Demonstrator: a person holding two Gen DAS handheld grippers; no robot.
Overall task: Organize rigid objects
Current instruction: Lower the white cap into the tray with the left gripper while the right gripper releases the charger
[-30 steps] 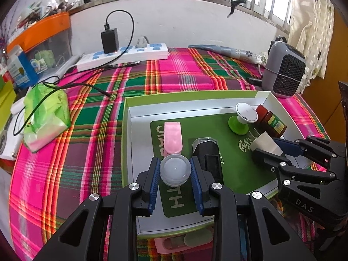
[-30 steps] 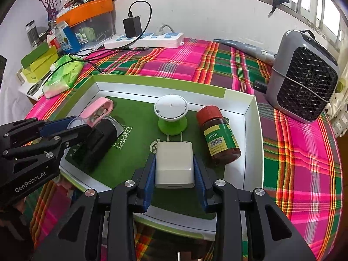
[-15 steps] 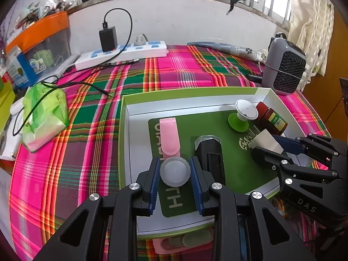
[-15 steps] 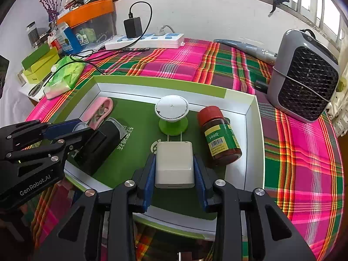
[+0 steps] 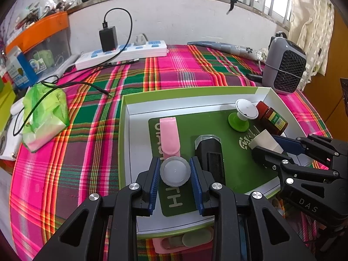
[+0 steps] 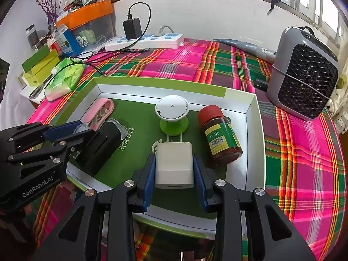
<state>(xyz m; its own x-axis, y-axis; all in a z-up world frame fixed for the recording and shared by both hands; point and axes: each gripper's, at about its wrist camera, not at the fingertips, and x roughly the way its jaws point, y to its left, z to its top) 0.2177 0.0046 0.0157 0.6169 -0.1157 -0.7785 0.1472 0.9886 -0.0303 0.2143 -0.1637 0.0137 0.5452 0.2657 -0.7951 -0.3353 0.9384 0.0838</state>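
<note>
A green-rimmed white tray [image 5: 195, 92] [image 6: 161, 83] with a green mat lies on the plaid cloth. My left gripper [image 5: 175, 175] is shut on a round translucent grey cap [image 5: 175, 170] over the tray's near left part, at the near end of a pink clip [image 5: 168, 134]. My right gripper [image 6: 174, 169] is shut on a white charger plug [image 6: 174, 163], prongs pointing away, over the mat's middle. In the tray lie a black block [image 5: 209, 152], a green-and-white knob [image 6: 171, 108] and a red-capped brown bottle [image 6: 219, 134]. Each view shows the other gripper [image 5: 269, 146] [image 6: 83, 129] from the side.
A grey heater [image 6: 304, 71] stands right of the tray. A white power strip [image 5: 124, 53] with a black adapter lies along the back wall. A green tissue pack [image 5: 43, 113] and a loose black cable lie left. A pink item [image 5: 182, 241] lies under the tray's front edge.
</note>
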